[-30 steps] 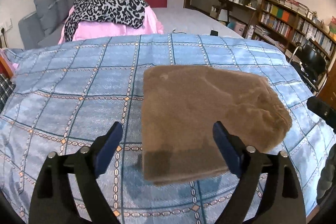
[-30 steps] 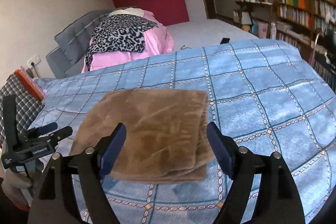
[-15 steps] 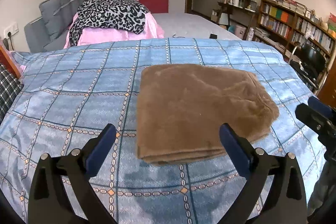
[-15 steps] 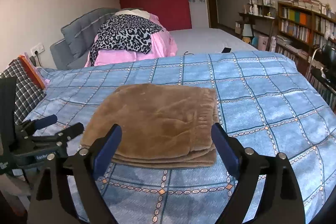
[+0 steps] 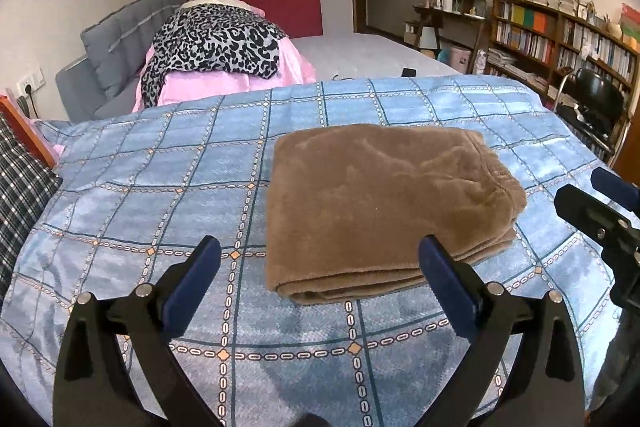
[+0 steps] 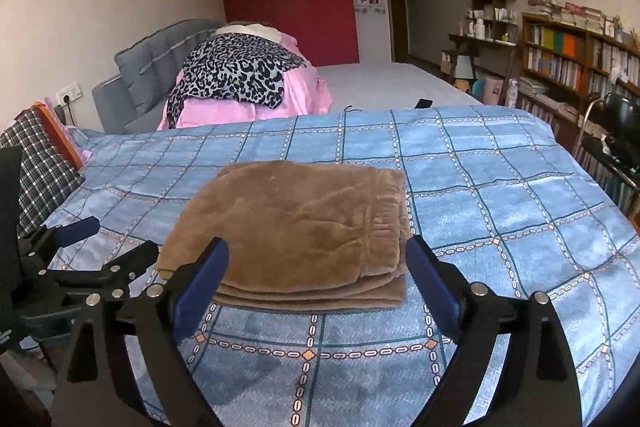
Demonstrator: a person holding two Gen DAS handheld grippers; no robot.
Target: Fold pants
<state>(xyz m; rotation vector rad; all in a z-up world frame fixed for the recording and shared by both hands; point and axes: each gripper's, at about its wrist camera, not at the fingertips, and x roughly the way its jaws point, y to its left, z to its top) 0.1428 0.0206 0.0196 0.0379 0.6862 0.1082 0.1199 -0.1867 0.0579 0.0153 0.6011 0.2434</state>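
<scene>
Left gripper (image 5: 320, 257) and right gripper (image 6: 318, 259) both spread wide, jaws just opened further, holding nothing; folded brown fleece pants (image 5: 384, 207) lying just ahead of the fingertips, untouched, on blue checked bedspread (image 5: 160, 187)

The folded pants (image 5: 384, 211) are lying on the checked quilt (image 5: 160, 211), right of its middle. Near them, both tongs are hanging over the quilt's near edge: the left tongs (image 5: 320, 267) left of the right tongs (image 6: 318, 267). Behind the quilt, a leopard-print garment (image 5: 220, 43) is lying on pink bedding (image 5: 224, 87). A bookshelf (image 6: 576, 59) is standing far right.
</scene>
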